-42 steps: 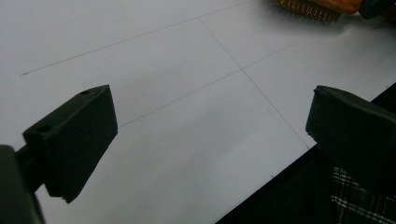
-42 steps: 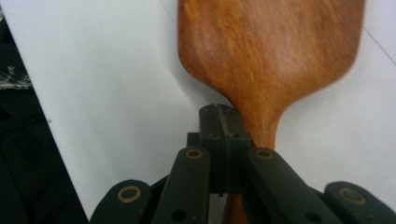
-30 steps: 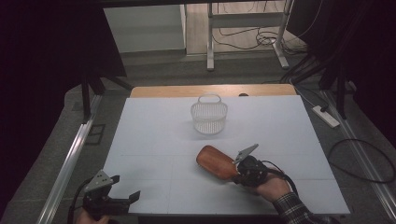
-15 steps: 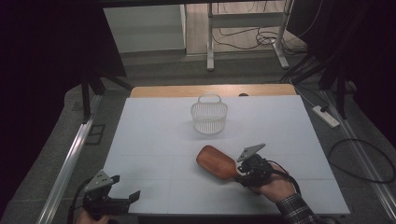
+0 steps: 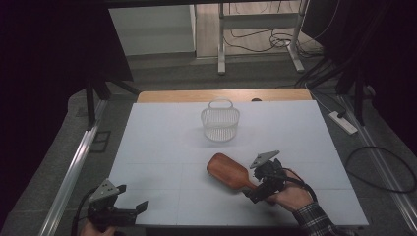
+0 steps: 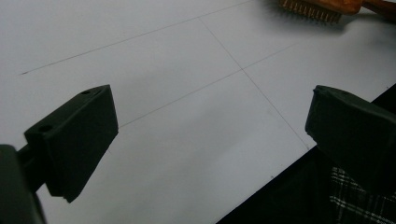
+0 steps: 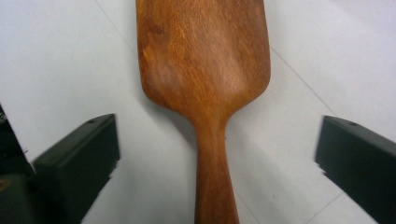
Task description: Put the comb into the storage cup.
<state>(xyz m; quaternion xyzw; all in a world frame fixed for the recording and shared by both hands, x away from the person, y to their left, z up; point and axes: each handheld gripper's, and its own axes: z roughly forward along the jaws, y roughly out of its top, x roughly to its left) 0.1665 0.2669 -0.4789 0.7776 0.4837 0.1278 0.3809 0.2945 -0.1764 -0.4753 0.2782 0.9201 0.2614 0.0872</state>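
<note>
Since the earlier frames, the right gripper (image 5: 252, 192) had just spread its jaws wide off the handle of the wooden hairbrush (image 5: 227, 170), which now lay bristles down on the white table (image 5: 162, 137), its handle running untouched between the parted jaws. At the near left corner the left gripper (image 5: 141, 205) hovered with its jaws likewise apart and nothing between them. Well beyond the brush, toward the far edge, stood a small white basket (image 5: 220, 120).
</note>
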